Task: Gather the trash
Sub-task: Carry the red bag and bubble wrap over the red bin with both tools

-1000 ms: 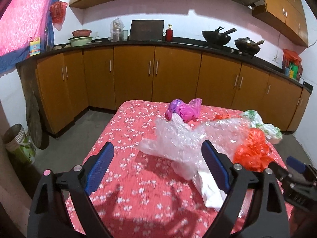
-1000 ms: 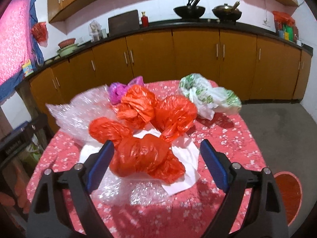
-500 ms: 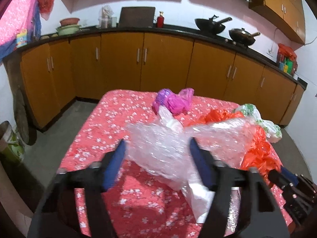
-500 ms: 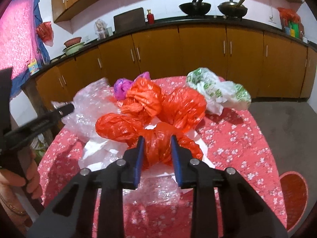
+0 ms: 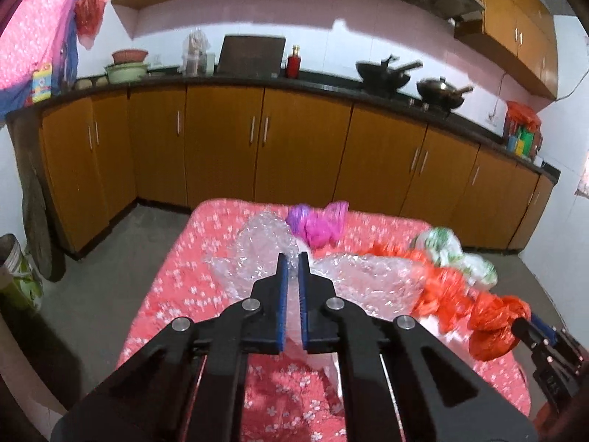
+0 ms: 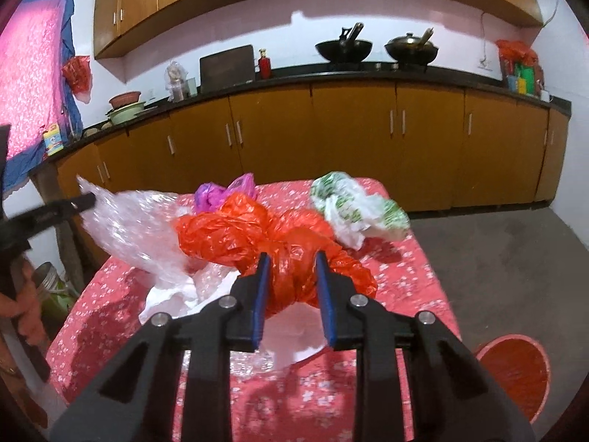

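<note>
- While the crumpled orange-red plastic bags [image 6: 279,246] lie in a knotted bunch at the middle of the worktop [image 6: 416,287] with the red flowered cloth, the right gripper [image 6: 290,269] has its jaws clenched on the near lobe of this bunch, directly in front of it.
- Long axis of the orange bunch goes roughly from left to right across the right wrist view, so the jaws cross it.
- To its left, touching it, is the clear crinkled bubble-wrap sheet [image 5: 257,254]; the left gripper [image 5: 290,270] is grasping a fold of it, jaws nearly together.
- Under both lies a white paper sheet [image 6: 173,294].
- Behind are a purple-pink plastic bag [image 6: 224,193] and a white bag with green print [image 6: 353,210], not held by anything.
- On the floor at the right I see a round red basket [image 6: 515,372]; I judge it the nearer target for the right hand.
</note>
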### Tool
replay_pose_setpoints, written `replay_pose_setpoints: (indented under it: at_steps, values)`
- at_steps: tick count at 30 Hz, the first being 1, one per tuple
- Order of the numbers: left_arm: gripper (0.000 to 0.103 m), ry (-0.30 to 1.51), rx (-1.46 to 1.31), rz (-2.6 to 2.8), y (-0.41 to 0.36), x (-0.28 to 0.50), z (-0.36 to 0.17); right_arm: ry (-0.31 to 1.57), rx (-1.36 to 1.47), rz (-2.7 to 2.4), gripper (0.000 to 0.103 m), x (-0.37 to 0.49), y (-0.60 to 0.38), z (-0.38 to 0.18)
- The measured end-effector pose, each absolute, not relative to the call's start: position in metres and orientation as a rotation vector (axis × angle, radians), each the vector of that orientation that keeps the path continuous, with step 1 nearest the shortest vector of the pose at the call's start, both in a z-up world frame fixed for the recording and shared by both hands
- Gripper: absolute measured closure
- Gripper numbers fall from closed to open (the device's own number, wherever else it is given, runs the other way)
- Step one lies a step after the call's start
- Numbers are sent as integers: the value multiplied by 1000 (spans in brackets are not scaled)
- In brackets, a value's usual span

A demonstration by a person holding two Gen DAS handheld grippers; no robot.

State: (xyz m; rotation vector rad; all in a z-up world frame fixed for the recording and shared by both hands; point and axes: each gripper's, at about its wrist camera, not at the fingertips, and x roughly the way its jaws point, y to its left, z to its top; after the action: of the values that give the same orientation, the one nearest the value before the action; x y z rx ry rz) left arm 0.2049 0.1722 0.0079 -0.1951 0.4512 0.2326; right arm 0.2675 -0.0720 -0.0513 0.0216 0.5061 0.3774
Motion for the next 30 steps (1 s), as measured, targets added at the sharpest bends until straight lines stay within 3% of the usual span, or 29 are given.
replay_pose_setpoints:
  at_steps: [8, 16, 30]
  values:
    - [98, 351, -174, 205, 155, 197, 52, 458, 34, 332, 78, 258, -98, -35]
    - [98, 332, -131, 100, 107, 204, 63, 413, 46, 237, 78, 247, -142, -26]
    - [98, 430, -64, -286, -83, 258, 24, 458, 71, -158, 78, 236, -318, -60]
